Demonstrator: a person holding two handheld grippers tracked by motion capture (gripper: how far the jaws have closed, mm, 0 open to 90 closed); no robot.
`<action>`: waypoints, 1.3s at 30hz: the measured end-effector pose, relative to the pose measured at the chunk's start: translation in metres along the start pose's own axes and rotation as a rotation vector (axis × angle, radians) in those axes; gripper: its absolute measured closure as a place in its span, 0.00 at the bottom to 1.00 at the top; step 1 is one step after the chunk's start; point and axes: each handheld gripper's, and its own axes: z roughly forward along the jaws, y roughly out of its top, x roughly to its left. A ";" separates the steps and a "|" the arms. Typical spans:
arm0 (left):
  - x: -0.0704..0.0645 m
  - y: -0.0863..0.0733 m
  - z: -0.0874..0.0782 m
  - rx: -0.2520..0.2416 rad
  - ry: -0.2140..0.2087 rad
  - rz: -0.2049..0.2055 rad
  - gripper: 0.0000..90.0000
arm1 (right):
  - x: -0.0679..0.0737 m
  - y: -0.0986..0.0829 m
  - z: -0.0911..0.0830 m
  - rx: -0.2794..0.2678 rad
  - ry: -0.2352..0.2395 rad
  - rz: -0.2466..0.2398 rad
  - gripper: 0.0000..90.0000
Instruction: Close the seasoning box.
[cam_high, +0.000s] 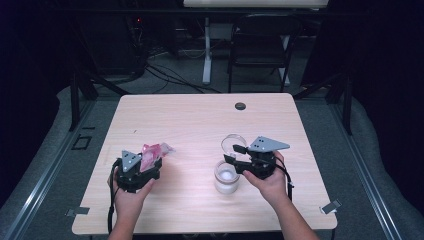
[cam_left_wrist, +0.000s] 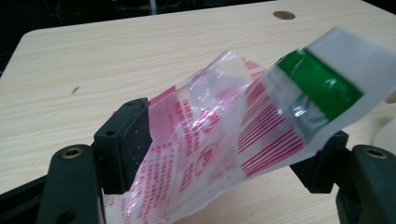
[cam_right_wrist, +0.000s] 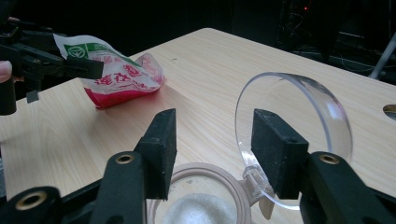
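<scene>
A red-printed plastic bag (cam_left_wrist: 224, 140) is being pinched in the left gripper (cam_high: 134, 172), well left of the open jar (cam_high: 226, 176). The right gripper (cam_high: 239, 154) is being held wide-jawed, empty, just over the jar beside its hinged clear lid (cam_right_wrist: 299, 126).

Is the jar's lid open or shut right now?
Open: the clear lid stands up on its hinge, and white powder shows inside the jar.

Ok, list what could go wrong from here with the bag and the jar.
The left gripper pinches the red-printed clear plastic bag only at its thin film; it may slip. The round jar with white powder stands open, its clear hinged lid upright beside the right gripper; a bump could tip it.
</scene>
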 end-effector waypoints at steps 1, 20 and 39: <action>-0.001 0.001 0.000 -0.001 -0.008 0.006 0.32 | -0.001 0.000 -0.001 0.004 -0.002 -0.001 0.57; -0.053 0.002 0.008 0.061 -0.177 0.132 0.32 | -0.005 0.000 -0.012 -0.005 0.001 0.003 0.74; -0.067 0.003 0.009 0.059 -0.215 0.165 0.33 | -0.019 0.003 -0.029 0.002 -0.068 0.008 0.86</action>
